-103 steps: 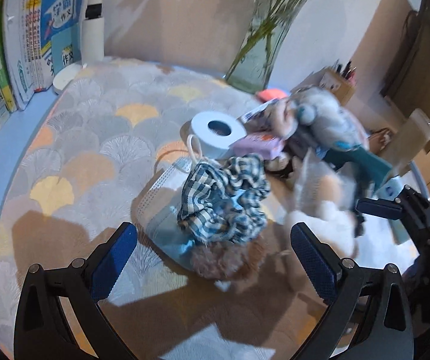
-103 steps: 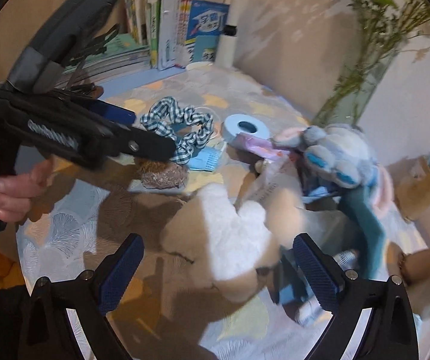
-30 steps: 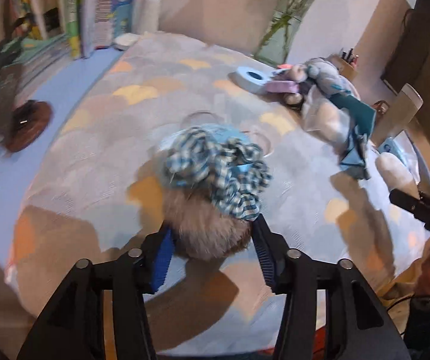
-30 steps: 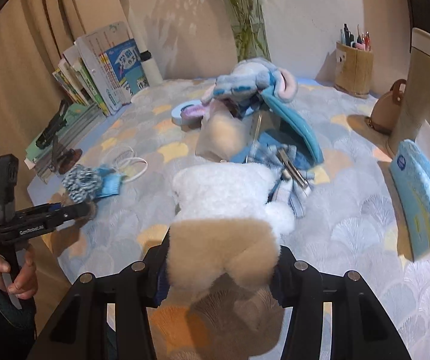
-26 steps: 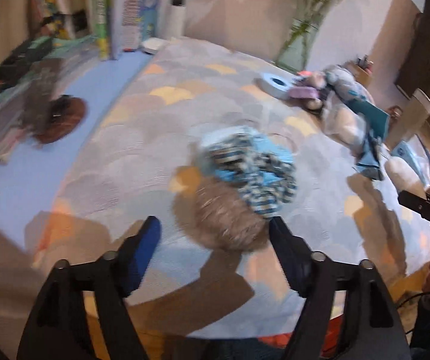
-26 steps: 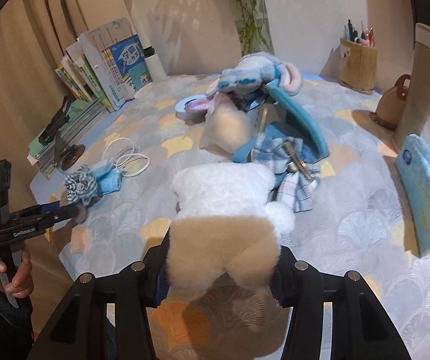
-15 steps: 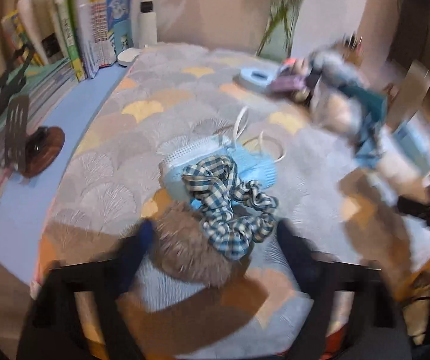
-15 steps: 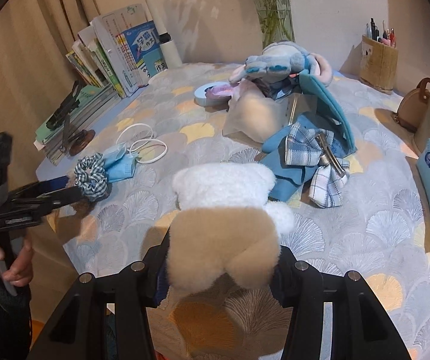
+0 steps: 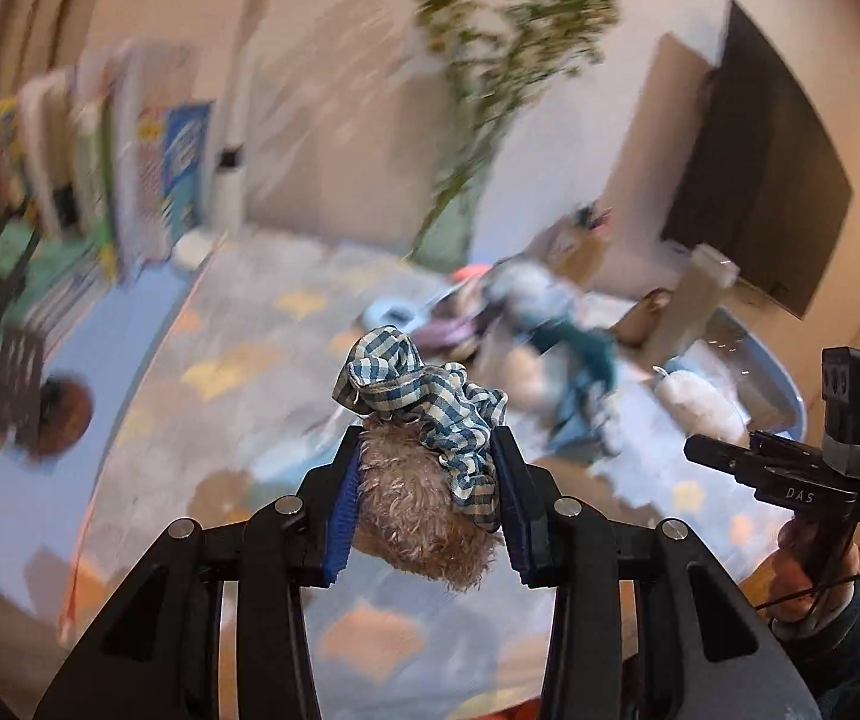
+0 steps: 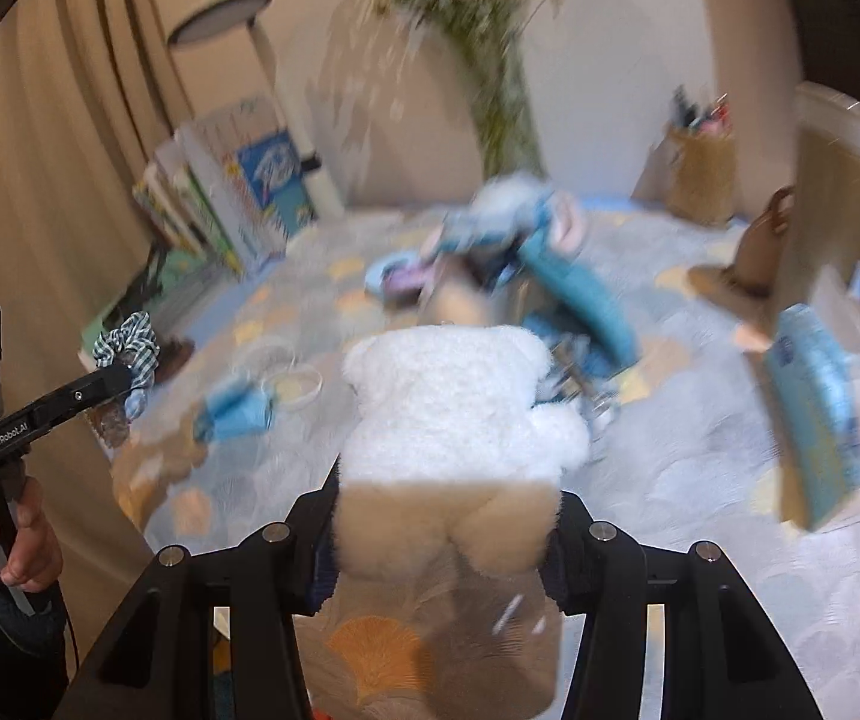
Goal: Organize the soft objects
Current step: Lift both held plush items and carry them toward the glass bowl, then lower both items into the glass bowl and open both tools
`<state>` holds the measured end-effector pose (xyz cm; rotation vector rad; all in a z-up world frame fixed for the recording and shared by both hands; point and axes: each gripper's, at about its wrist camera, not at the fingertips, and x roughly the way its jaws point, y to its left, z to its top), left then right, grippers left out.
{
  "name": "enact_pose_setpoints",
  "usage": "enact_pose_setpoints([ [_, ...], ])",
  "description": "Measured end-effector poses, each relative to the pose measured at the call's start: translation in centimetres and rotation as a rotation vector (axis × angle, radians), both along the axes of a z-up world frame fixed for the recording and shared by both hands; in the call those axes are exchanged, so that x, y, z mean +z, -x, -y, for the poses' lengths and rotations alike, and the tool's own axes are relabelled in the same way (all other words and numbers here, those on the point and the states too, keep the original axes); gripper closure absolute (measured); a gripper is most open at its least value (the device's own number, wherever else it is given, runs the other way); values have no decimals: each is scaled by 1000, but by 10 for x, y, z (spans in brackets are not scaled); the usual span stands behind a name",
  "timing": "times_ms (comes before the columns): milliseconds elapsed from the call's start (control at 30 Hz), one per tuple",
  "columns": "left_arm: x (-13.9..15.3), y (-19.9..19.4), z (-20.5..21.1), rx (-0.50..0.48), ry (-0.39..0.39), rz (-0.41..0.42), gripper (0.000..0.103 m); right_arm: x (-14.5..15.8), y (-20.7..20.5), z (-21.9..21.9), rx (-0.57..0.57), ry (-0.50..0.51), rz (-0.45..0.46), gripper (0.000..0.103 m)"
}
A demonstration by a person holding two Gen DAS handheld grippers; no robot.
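Note:
My left gripper (image 9: 426, 453) hangs above the table, its jaws closing, pads pressed on a brown furry scrunchie (image 9: 420, 510) with a blue-checked scrunchie (image 9: 405, 384) draped over it. The right wrist view shows that gripper (image 10: 120, 381) at the left, carrying the checked scrunchie (image 10: 129, 336) clear of the table edge. My right gripper (image 10: 445, 510) is shut on the beige lower half of a white plush toy (image 10: 448, 396), held over the patterned tablecloth (image 10: 700, 480). A blue face mask (image 10: 237, 414) lies on the cloth. A grey-blue plush toy (image 10: 508, 204) lies further back.
Books (image 10: 231, 192) stand at the back left beside a lamp (image 10: 225, 24). A vase of green stems (image 10: 502, 102), a pen holder (image 10: 700, 180) and a brown bag (image 10: 766, 246) line the back. A blue tissue pack (image 10: 820, 408) lies at the right. Everything behind the grippers is blurred.
My left gripper opened briefly, then closed on the furry and checked scrunchies and lifted them off the table; the face mask stayed behind. The right gripper still holds the plush and rose slightly.

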<state>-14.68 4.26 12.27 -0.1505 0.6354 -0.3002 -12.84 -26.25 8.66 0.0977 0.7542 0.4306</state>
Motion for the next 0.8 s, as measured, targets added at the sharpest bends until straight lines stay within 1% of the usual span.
enact_pose_setpoints([
  [67,14,-8,32,-70,5,30,65,14,6,15,-40,-7,36,52],
  [167,28,-22,87,-165,-25,57,65,34,15,45,-131,11,71,52],
  [233,35,-33,134,-241,-35,62,65,47,22,74,-215,27,87,52],
  [300,39,-44,178,-317,-39,56,65,56,29,99,-276,22,93,52],
  [433,51,-62,279,-460,-104,77,65,70,34,163,-468,58,88,52],
  [500,53,-71,326,-526,-116,80,65,71,29,199,-579,56,66,52],
  [533,52,-77,349,-558,-118,70,65,68,25,224,-647,38,29,52],
  [633,42,-90,399,-621,-130,47,65,53,15,278,-773,-33,-57,52],
  [700,30,-98,429,-645,-147,34,65,45,11,300,-816,-52,-94,52],
  [800,20,-107,451,-680,-149,20,65,35,4,321,-847,-53,-132,52],
])
